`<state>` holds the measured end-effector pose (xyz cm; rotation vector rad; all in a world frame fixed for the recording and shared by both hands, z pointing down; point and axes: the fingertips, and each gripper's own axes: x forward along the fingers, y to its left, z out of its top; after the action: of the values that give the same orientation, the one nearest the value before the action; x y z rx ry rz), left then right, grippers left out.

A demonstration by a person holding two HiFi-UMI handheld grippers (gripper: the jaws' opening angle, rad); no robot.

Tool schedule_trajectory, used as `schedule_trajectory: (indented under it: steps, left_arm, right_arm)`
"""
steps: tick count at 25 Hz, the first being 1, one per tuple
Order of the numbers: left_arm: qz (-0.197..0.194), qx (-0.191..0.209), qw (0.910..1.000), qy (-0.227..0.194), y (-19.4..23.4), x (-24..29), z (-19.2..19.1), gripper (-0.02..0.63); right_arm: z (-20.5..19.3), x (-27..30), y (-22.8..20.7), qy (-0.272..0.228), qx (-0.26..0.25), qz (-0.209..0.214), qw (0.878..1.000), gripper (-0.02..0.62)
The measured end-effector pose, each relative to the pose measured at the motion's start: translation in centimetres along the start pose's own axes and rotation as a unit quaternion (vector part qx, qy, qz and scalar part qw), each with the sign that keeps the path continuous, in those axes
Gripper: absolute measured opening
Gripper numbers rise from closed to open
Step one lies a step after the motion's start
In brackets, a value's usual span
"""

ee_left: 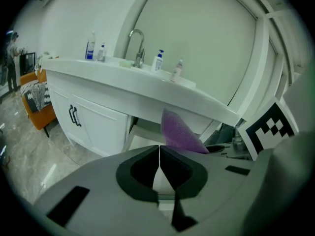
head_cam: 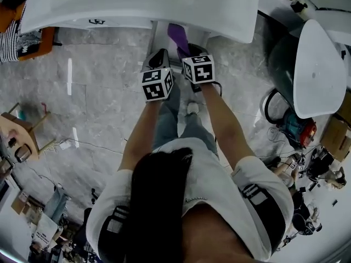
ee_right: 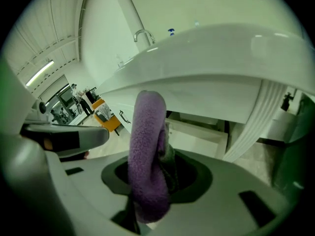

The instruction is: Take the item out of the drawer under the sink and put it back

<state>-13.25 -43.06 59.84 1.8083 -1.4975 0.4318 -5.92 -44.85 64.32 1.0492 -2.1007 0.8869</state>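
A folded purple cloth (ee_right: 147, 161) stands upright between the jaws of my right gripper (ee_right: 156, 168), which is shut on it. The same purple cloth (head_cam: 179, 38) pokes out just below the white sink counter (head_cam: 137, 4) in the head view, and in the left gripper view the purple cloth (ee_left: 181, 134) shows to the right. My left gripper (ee_left: 159, 173) is shut with nothing between its jaws, beside the right gripper (head_cam: 189, 56). The open white drawer (ee_right: 206, 136) lies under the counter ahead of both grippers; its inside is mostly hidden.
A faucet (ee_left: 138, 45) and several bottles (ee_left: 157, 60) stand on the counter. White cabinet doors with dark handles (ee_left: 74, 116) are to the left. An orange chair (ee_left: 37, 107) stands further left. A white tub (head_cam: 318, 70) and clutter lie to the right on the grey floor.
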Motion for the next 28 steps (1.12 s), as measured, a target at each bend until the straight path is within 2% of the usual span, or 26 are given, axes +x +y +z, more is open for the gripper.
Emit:
schedule_trajectory:
  steps: [7,13,21,28]
  left_arm:
    - [0.006,0.001,0.9995,0.030,1.8,3.2,-1.0,0.009]
    - [0.017,-0.011,0.9988,0.044,3.2,4.9,-1.3,0.009]
    - [0.006,-0.002,0.9980,0.063,4.2,7.1,-2.3,0.009]
    - [0.001,-0.006,0.9980,0.063,4.7,8.1,-2.5,0.009]
  right_arm:
    - [-0.3,3.4,-1.3,0.015,0.006,-0.005,1.000,0.156]
    - [-1.6,6.3,-1.3,0.048,0.007,0.009,0.999,0.156]
    - [-2.7,9.2,-1.8,0.065,0.019,0.017,0.998,0.158]
    - [-4.1,11.2,-3.4,0.096,0.002,-0.004,0.995,0.158]
